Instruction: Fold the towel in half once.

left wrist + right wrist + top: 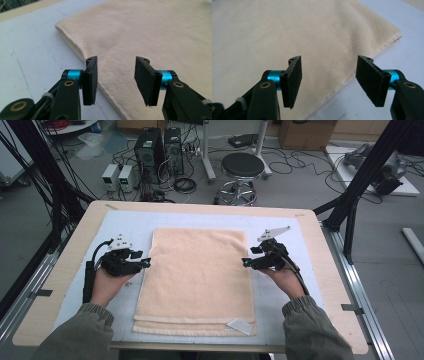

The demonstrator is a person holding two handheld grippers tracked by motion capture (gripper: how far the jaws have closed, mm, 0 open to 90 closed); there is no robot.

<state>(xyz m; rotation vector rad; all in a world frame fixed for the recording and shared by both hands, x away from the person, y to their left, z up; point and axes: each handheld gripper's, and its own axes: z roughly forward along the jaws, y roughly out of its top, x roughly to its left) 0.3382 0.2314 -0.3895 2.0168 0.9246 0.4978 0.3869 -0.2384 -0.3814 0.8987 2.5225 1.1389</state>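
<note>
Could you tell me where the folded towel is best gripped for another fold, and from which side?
I would take the towel by its two far corners, the left tongs from its left edge, the right tongs from its right. It lies flat, its layered edges facing the person, so open jaws could slide onto each side edge.

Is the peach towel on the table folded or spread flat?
Folded: the towel shows stacked layered edges along its near end, with a white label at one corner.

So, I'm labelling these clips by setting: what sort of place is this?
Most likely a lab or workshop, not a home: computer towers stand on the floor amid loose cables, and black frame struts flank the table.
</note>
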